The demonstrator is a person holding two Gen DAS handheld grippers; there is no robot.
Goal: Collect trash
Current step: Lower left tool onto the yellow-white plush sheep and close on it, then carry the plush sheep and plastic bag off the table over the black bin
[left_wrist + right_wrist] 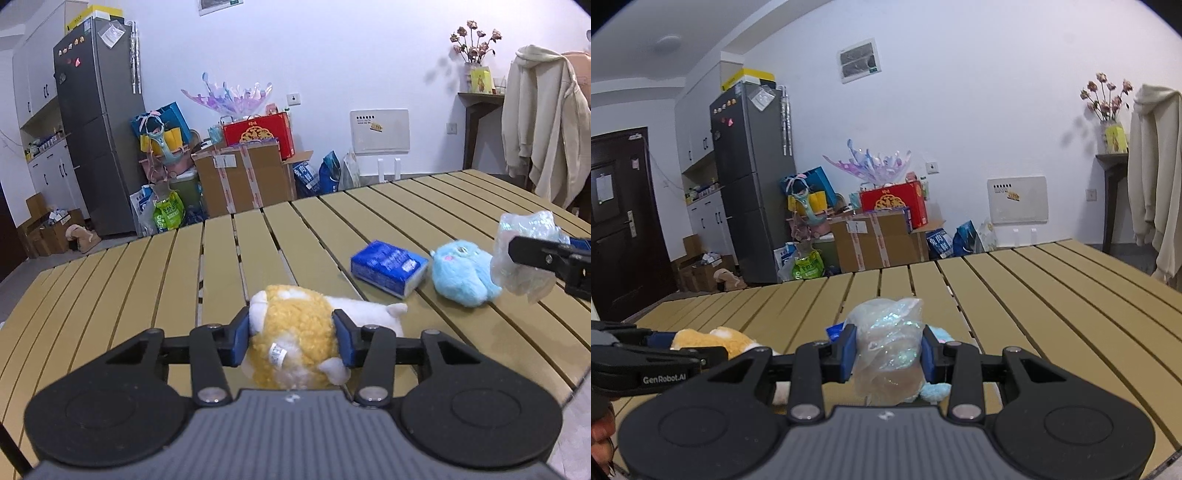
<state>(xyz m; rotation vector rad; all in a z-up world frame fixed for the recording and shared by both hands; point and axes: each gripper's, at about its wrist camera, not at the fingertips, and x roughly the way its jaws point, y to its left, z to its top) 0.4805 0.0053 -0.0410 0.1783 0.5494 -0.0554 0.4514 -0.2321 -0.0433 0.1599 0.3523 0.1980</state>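
Left tongs (291, 338) pinch plush toy (291, 332); right tongs (888, 352) pinch wrapper (886, 343).

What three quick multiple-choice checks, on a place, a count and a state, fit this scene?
1. Where is the tissue pack?
A. On the table, left of the blue plush
B. In the left hand-held gripper
C. On the floor

2. How many plush toys show?
A. One
B. Two
C. Four

3. What does the right hand-held gripper hold?
A. Nothing
B. The tissue pack
C. A crumpled plastic bag

Answers:
1 A: it lies on the slats beside the blue plush.
2 B: the blue one and the yellow plush.
3 C: its pads clamp the plastic bag.
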